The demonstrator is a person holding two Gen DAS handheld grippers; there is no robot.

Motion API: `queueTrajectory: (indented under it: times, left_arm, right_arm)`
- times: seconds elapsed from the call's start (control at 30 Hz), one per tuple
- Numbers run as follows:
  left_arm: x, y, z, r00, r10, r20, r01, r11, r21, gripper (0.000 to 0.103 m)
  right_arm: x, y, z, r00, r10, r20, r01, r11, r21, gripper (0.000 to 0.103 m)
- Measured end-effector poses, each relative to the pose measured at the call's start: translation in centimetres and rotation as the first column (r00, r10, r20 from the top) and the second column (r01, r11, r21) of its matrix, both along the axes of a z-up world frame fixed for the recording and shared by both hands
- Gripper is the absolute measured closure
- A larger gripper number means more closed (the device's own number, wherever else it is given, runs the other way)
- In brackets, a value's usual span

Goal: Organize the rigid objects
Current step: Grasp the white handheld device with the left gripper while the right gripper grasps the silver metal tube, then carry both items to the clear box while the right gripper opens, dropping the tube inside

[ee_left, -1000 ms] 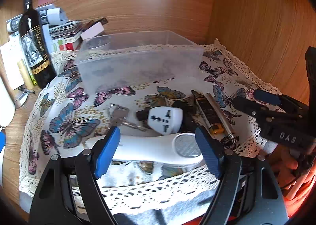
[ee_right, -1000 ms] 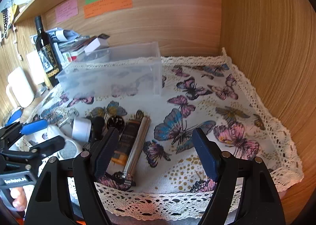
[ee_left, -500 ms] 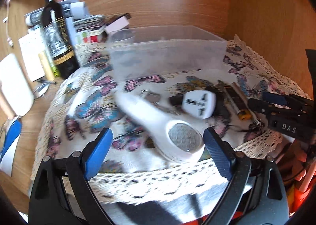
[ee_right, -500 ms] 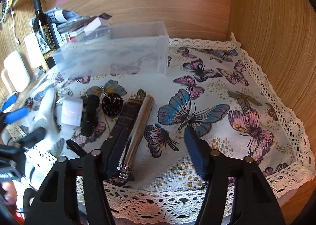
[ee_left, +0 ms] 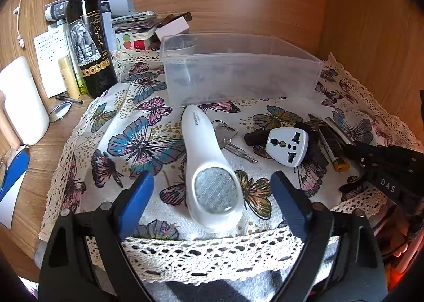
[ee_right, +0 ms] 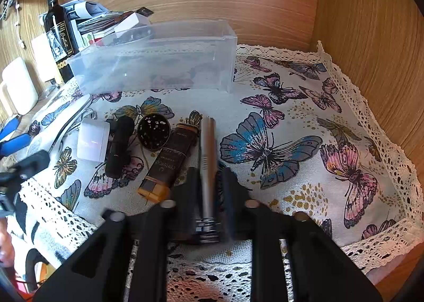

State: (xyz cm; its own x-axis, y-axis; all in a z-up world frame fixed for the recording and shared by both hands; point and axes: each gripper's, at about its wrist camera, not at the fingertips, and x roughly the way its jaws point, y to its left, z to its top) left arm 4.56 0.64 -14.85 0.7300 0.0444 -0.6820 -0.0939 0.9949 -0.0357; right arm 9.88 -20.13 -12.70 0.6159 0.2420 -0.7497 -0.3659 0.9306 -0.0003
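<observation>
My right tool is clamped on the silver metal tube, lying on the butterfly cloth beside the brown box. My left tool is wide open, gripping nothing; the white handheld device lies between its fingers, untouched. Clear bin at 12 o'clock on the cloth. White plug adapter and keys toward 2 o'clock. Wine bottle at 10 o'clock on the tabletop.

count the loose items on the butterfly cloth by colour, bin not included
white: 2, handheld device, plug adapter
black: 2, cylinder, round grinder
silver: 2, keys, metal tube
brown: 1, slim box
total: 7
</observation>
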Motion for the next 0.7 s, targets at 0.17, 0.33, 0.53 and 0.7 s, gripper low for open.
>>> queueTrajectory:
  times: [0.17,0.33,0.53,0.7]
  left_arm:
    - [1.2,0.2,-1.4,0.999,0.013,-0.033,-0.013,1.000,-0.016,0.060]
    - [0.6,1.3,-0.8,1.000,0.020,-0.023,-0.020,0.999,-0.028,0.062]
    - [-0.4,2.3,1.6,1.000,0.002,0.016,-0.002,1.000,-0.016,0.064]
    - [-0.5,3.3,4.4,0.997,-0.020,0.074,0.021,1.000,-0.011,0.064]
  right_arm:
    - [0.2,-0.7,0.4,1.000,-0.019,0.004,0.019,0.999,0.028,0.089]
    - [0.1,-1.2,1.8,0.999,-0.037,0.037,0.035,0.998,0.057,0.089]
    - [0.2,-1.3,4.0,0.994,-0.050,0.100,0.042,0.996,0.080,0.089]
    - [0.2,-1.1,5.7,0.987,-0.047,0.154,0.031,0.994,0.107,0.089]
